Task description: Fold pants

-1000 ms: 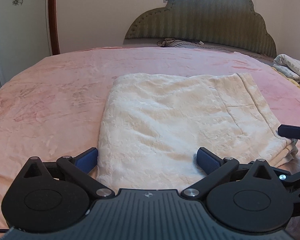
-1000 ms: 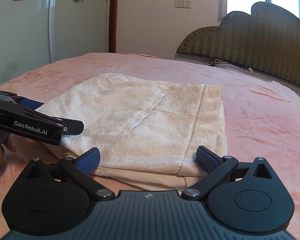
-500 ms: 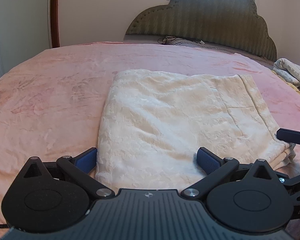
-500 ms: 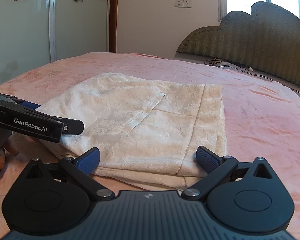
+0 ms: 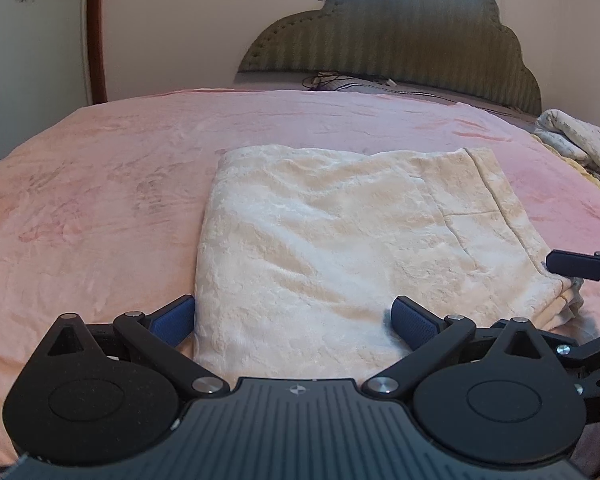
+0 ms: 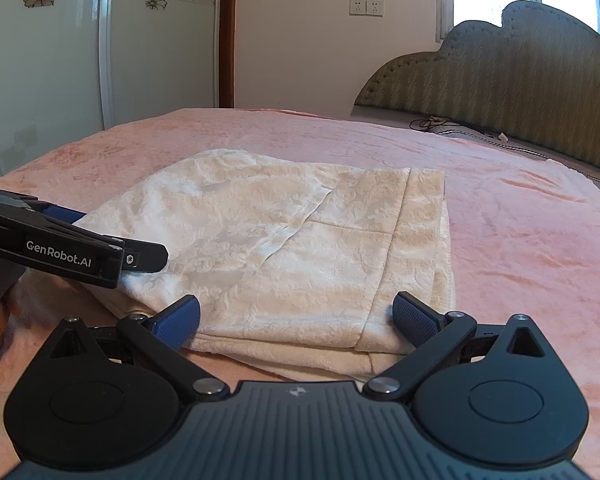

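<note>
While your two grippers hang at the near edge of the bed point(image 5: 100, 184), the pants point(image 5: 340, 240) lie on its middle as a flat, layered rectangle, cream on the pink cover. Judged from the stacked edges at the near right corner, the folding is mostly done; at most one more fold, or only a smoothing, looks to be left. Your left gripper point(image 5: 296, 320) stands with fingers wide apart over the near left part of the pants, gripping nothing. Your right gripper point(image 6: 296, 320) is likewise spread, straddling the near right corner without clamping it. Whether the pads touch the cloth cannot be told. The near hem is cut off behind each gripper body, so the layer count is uncertain. A second cloth bundle point(image 5: 576, 140) at the far right edge is partly out of view.
</note>
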A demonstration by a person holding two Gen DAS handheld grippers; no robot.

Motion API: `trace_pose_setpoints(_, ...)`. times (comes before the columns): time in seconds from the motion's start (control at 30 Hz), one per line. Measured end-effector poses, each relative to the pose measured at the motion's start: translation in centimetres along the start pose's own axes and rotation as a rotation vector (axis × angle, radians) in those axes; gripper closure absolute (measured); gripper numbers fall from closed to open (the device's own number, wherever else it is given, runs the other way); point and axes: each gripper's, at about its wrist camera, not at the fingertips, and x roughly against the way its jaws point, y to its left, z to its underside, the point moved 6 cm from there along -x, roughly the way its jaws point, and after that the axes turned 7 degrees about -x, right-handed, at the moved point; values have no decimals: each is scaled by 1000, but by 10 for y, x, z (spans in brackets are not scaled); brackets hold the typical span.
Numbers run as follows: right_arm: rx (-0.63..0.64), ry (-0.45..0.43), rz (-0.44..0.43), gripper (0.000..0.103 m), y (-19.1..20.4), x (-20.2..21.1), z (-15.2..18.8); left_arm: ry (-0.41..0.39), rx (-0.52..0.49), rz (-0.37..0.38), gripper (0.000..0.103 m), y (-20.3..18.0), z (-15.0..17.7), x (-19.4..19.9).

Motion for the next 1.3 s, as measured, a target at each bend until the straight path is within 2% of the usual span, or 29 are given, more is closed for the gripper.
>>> trace_pose_setpoints(0.13, -82, -34, -20, 0, -20, 15, -17, -38, -79, -35, 0, 20, -15, 7)
trace_pose_setpoints(0.23, -175, -22, -32, 0, -53, 15, -37, -17, -20, 14, 0, 45, -23, 5)
trace_pose_setpoints(0.3, -259, 39, -63, 0, -78, 3, -44, 31, 75, 99, 0, 59, -25, -1)
trace_pose_setpoints(0.4, -386, 142, -165, 0, -108, -24, -44, 146, 222, 278, 1, 73, -24, -20)
trace_pose_setpoints(0.43, -425, 171, -190, 0, -116, -32, -42, 166, 253, 314, 1, 75, -23, -25)
trace_pose_setpoints(0.53, -511, 231, -256, 0, -130, -50, -39, 208, 293, 377, 2, 77, -22, -38)
trace_pose_setpoints(0.67, -536, 256, -348, 1, -129, -60, -40, 220, 328, 464, 1, 71, -25, -51)
trace_pose_setpoints(0.77, -500, 274, -382, 8, -118, -70, -44, 217, 367, 500, 1, 65, -29, -62)
trace_pose_setpoints(0.83, -463, 277, -382, 10, -113, -76, -48, 204, 378, 490, 2, 60, -32, -67)
trace_pose_setpoints(0.87, -455, 277, -382, 18, -113, -78, -51, 201, 377, 483, 3, 57, -32, -68)
trace_pose_setpoints(0.9, -457, 278, -374, 32, -115, -80, -51, 195, 371, 473, 4, 54, -33, -67)
trace_pose_setpoints(0.93, -464, 276, -363, 40, -119, -81, -51, 191, 353, 465, 10, 50, -33, -66)
trace_pose_setpoints(0.97, -476, 277, -359, 53, -123, -81, -50, 192, 316, 445, 24, 45, -32, -65)
trace_pose_setpoints(1.0, -488, 275, -370, 58, -126, -79, -48, 189, 268, 398, 32, 40, -32, -62)
trace_pose_setpoints(1.03, -495, 270, -379, 60, -128, -77, -46, 183, 228, 363, 47, 36, -31, -60)
trace_pose_setpoints(1.17, -479, 236, -360, 71, -121, -67, -48, 128, 195, 312, 78, 32, -33, -46)
trace_pose_setpoints(1.27, -419, 190, -333, 77, -111, -59, -60, 64, 169, 294, 94, 31, -39, -31)
trace_pose_setpoints(1.3, -381, 169, -330, 79, -106, -56, -65, 34, 161, 290, 95, 30, -42, -25)
